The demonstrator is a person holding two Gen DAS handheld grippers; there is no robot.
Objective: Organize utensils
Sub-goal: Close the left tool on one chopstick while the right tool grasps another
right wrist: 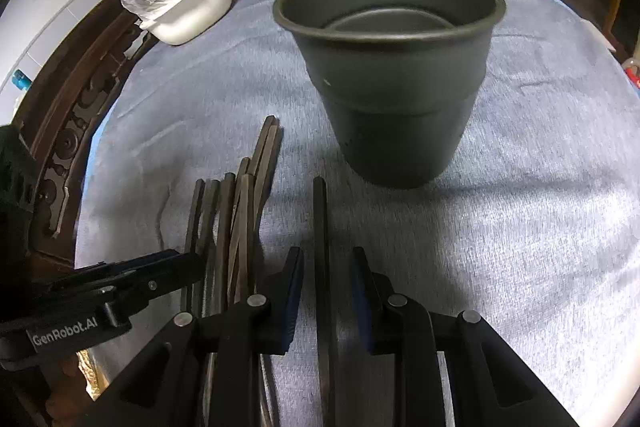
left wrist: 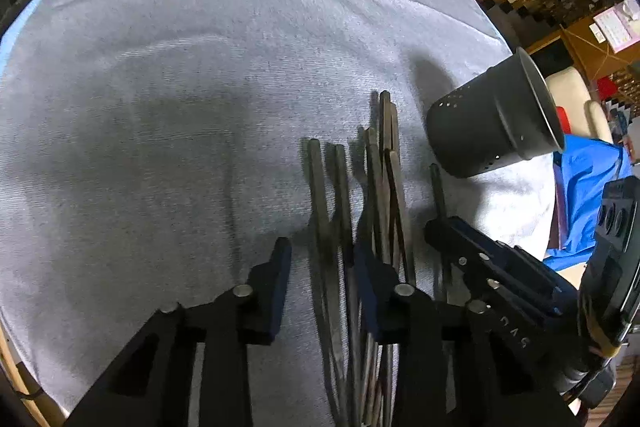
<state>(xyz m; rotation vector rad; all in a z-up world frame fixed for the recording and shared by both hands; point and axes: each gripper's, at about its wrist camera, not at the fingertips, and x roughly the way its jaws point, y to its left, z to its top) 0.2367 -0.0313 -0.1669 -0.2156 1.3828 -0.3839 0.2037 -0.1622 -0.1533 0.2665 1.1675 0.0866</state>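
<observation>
Pick step: right gripper [right wrist: 326,287] sits spread around one lone chopstick [right wrist: 320,227], jaws apart, nothing clamped yet. Left gripper [left wrist: 322,283] also spread, straddling the chopstick pile [left wrist: 380,179], gripping nothing. Next: close on the single stick, lift, tip it upright into the cup [right wrist: 388,67]. Stick lies flat on the cloth [right wrist: 520,207], long axis near-to-far, far end pointing just left of the cup's base.
</observation>
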